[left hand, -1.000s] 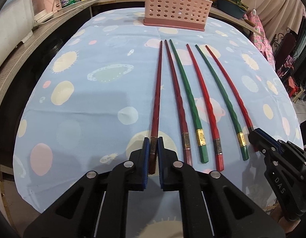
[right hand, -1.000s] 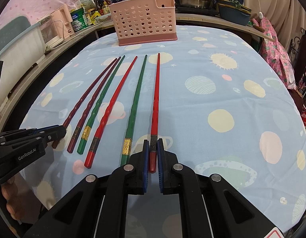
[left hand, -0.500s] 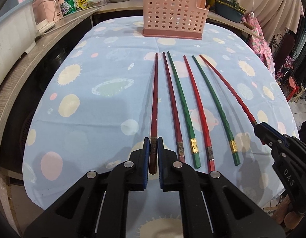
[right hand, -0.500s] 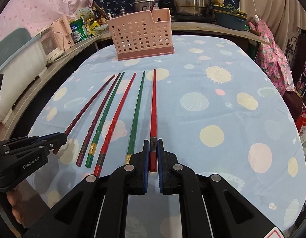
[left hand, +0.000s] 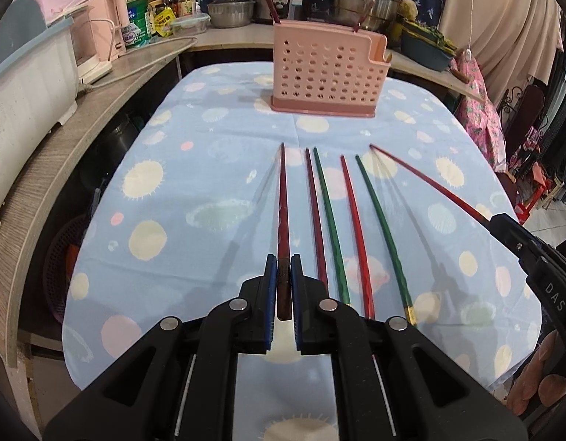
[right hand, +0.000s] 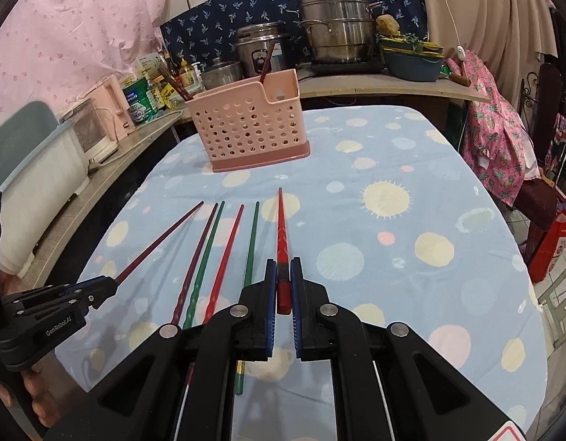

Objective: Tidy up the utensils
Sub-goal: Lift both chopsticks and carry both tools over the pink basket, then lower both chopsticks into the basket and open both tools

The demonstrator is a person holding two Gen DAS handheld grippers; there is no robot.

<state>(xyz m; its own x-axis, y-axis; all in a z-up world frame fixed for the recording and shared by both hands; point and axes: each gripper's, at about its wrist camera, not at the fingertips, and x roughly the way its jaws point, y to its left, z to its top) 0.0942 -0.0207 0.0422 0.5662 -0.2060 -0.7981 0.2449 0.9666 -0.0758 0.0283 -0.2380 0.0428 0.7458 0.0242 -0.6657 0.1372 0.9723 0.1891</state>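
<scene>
You've got one chopstick in each gripper: left gripper (left hand: 283, 286) jaws pinched on the dark red chopstick (left hand: 283, 213), right gripper (right hand: 283, 286) jaws pinched on the bright red chopstick (right hand: 281, 235), both looking lifted off the bench (left hand: 172, 191), though that's hard to judge. Four chopsticks lie in a row between them. Next you need to carry both to the pink utensil caddy (right hand: 246, 128) and drop them tips-down. Only the right view shows chopsticks already inside it.
</scene>
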